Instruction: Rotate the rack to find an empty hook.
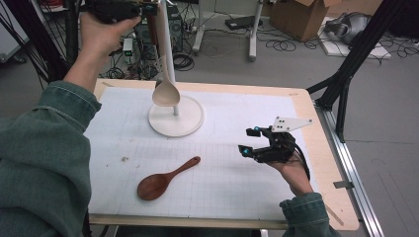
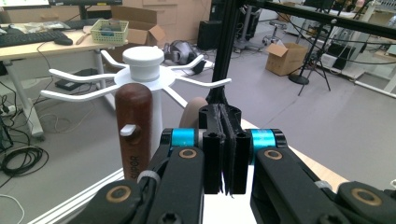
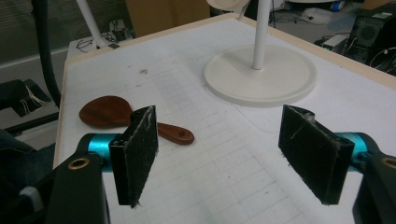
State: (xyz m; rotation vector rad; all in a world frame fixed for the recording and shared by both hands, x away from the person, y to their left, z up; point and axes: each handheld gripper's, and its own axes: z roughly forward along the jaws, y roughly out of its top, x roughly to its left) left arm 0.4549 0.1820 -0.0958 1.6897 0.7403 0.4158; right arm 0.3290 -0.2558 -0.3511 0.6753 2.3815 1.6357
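Wooden, glossy reddish spoon lies flat on my gridded mat; right gripper gapes empty, left gripper pinched shut, holding nothing.

Cardboard boxes and cables on floor

Both sleeves are faded green denim with pale stitched cuffs. The right gripper is black, with cyan bands by its jaws, brass-coloured pivot rings, scuffed black pads and a grey three-cornered plate dotted with holes. The left gripper looks alike.
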